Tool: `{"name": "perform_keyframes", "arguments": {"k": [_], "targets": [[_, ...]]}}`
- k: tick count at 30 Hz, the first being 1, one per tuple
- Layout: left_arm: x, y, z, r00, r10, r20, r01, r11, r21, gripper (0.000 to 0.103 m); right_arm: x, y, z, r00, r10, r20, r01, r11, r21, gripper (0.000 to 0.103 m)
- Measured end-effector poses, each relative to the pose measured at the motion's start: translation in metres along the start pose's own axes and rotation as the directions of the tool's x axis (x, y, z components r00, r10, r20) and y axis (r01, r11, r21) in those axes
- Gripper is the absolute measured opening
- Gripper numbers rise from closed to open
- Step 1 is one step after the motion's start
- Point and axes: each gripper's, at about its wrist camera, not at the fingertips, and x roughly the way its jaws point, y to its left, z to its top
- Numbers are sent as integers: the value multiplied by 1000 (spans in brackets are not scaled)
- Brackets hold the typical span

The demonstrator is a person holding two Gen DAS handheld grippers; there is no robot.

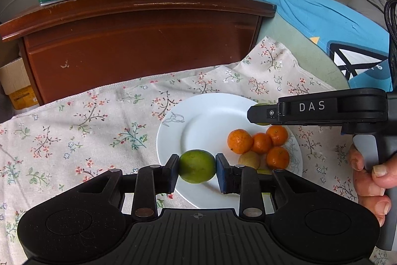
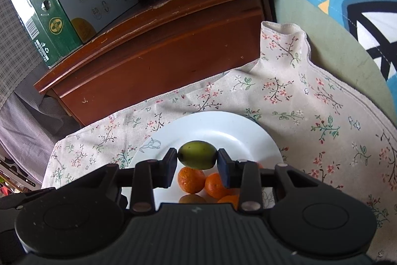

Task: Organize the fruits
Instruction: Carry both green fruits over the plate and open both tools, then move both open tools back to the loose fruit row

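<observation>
Tongs [image 1: 197, 167] gripping green fruit [image 1: 197, 166]; plate [image 1: 198, 116] partly hidden

Soft, even daylight in both wrist views, no hard shadows.
Fisheye bending curves the wooden cabinet [image 1: 139, 41] and darkens the corners. The white plate [image 1: 203, 116] ahead of the fingers shows mild glare and faint fruit reflections. Focus is fairly sharp centrally, softening toward the edges.

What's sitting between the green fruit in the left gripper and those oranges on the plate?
Nothing but bare white plate, in the left wrist view, separates the green fruit from the oranges.
</observation>
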Motion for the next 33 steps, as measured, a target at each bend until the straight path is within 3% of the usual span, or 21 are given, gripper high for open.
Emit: {"name": "perform_keyframes", "arguments": {"k": [9,21,26,33], "targets": [[13,-7,3,1000,-16,-3,16,1000,-14,29,13,-7,-1,1000,-21,-18,22,1000,17,38],[-28,11,16,999,51,2,-50,998,-44,32,-14,9,3,1000,10,16,-10,1000,16,43],[-56,27,11,996,91,6,-91,994,-61,52,-33,25,-9,999,35,9,-35,999,-26,48],[-84,45,-9,990,132,-47,-135,987,-85,53,-50,41,-35,996,80,-31,-81,996,-30,51]]}}
